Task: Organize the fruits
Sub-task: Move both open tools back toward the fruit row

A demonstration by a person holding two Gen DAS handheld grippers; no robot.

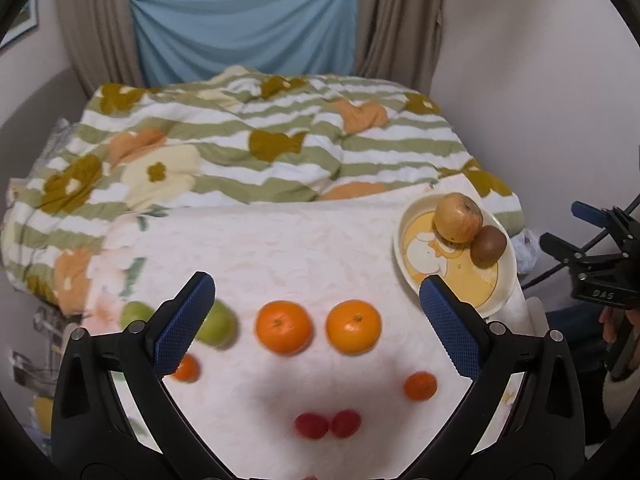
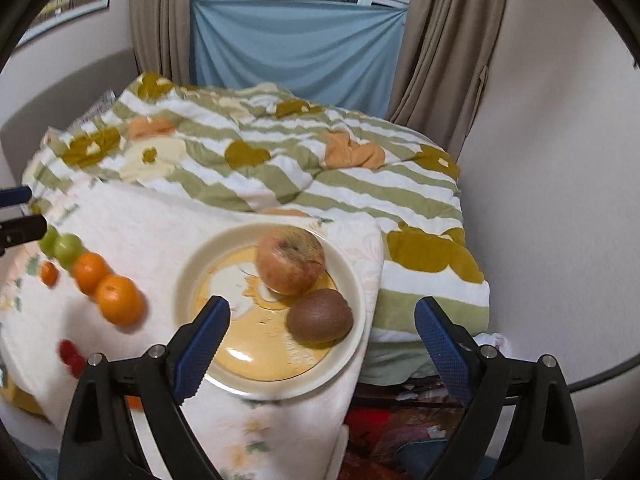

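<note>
A cream plate (image 1: 506, 280) (image 2: 200, 256) at the right of the white cloth holds a yellow-red apple (image 1: 458, 218) (image 2: 290, 266) and a brown kiwi (image 1: 488, 246) (image 2: 320, 316). On the cloth lie two large oranges (image 1: 284, 326) (image 1: 354, 326), two green apples (image 1: 216, 324), two small tangerines (image 1: 420, 386) (image 1: 186, 368) and two red fruits (image 1: 328, 424). My left gripper (image 1: 316, 328) is open and empty above the oranges. My right gripper (image 2: 320, 344) is open and empty, its jaws either side of the plate's near half.
A white cloth (image 1: 280, 248) covers the table. Behind it lies a striped floral duvet (image 1: 260, 140) on a bed. Curtains and a blue sheet (image 1: 244, 28) hang at the back. The wall is on the right. Clutter lies below the table's right edge (image 2: 400, 420).
</note>
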